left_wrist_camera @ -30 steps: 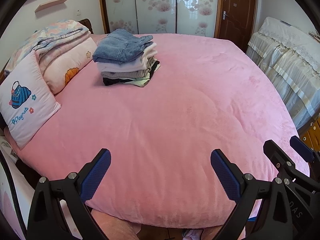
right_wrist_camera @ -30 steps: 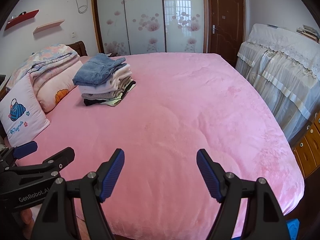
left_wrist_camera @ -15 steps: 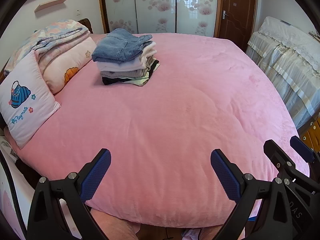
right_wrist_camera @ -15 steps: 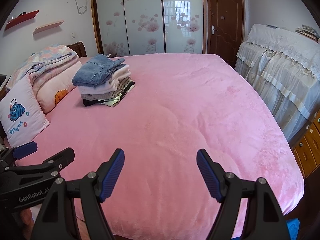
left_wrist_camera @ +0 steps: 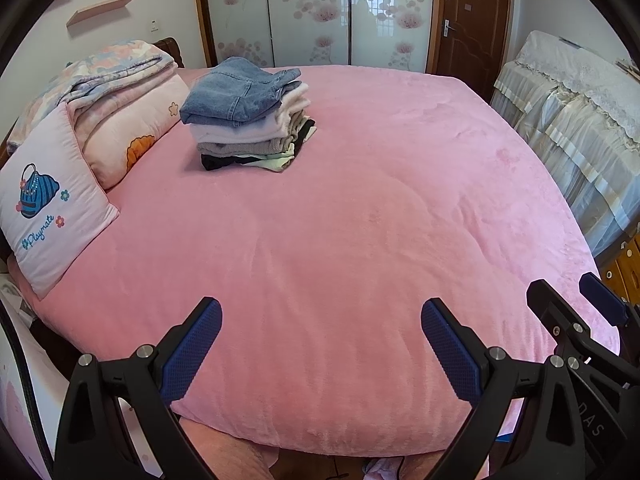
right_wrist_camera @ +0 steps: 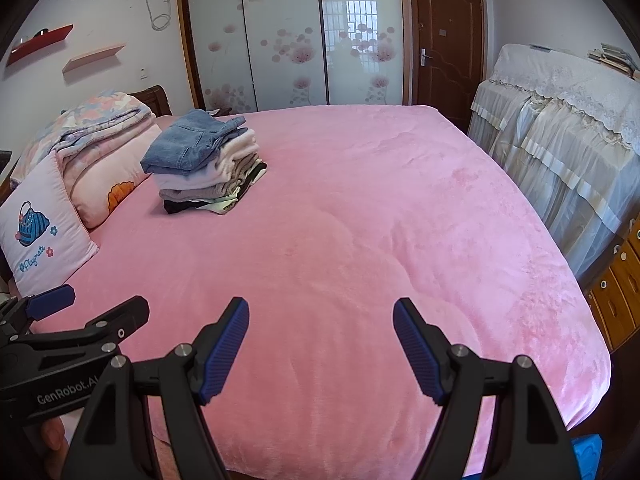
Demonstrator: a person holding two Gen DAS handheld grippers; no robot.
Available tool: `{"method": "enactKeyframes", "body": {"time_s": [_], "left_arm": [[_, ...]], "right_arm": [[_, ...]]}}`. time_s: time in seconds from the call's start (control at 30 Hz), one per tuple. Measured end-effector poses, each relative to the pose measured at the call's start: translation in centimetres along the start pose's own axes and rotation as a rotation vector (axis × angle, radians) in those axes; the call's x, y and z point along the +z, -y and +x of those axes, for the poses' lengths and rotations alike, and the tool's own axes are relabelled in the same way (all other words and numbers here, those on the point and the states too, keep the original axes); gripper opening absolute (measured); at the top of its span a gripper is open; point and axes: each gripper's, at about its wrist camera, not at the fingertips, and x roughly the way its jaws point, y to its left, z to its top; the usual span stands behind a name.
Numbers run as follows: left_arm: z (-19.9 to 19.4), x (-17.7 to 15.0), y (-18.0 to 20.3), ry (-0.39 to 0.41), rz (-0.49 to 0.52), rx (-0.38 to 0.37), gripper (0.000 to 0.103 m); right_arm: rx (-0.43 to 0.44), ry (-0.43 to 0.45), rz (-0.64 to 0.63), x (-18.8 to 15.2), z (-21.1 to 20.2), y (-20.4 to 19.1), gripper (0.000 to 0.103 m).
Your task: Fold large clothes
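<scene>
Right wrist: pillow (right_wrist_camera: 38,240) reads "Playmate", seemingly; left gripper (right_wrist_camera: 80,312) "GenRobot.AI"; both jaws apart, empty.

Plush pink bedspread (left_wrist_camera: 360,220); denim-topped stack of folded clothes (left_wrist_camera: 248,120); glossy wardrobe doors (right_wrist_camera: 288,32).

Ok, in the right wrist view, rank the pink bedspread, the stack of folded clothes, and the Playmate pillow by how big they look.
1. Bedspread, by far the largest; it fills most of the frame.
2. and 3. Clothes stack and Playmate pillow look about alike. The pillow sits nearer the camera and is cut by the frame edge, so I won't rank them.
</scene>
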Motion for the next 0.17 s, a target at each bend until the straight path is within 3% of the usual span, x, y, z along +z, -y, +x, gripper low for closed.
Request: {"method": "enactKeyframes", "body": {"time_s": [0.17], "left_arm": [[0.21,0.05,0.18,-0.002,0.007,0.006,0.099]], "right_arm": [[0.000,-0.010,0.012,-0.09,0.38,0.24,0.075]]}}
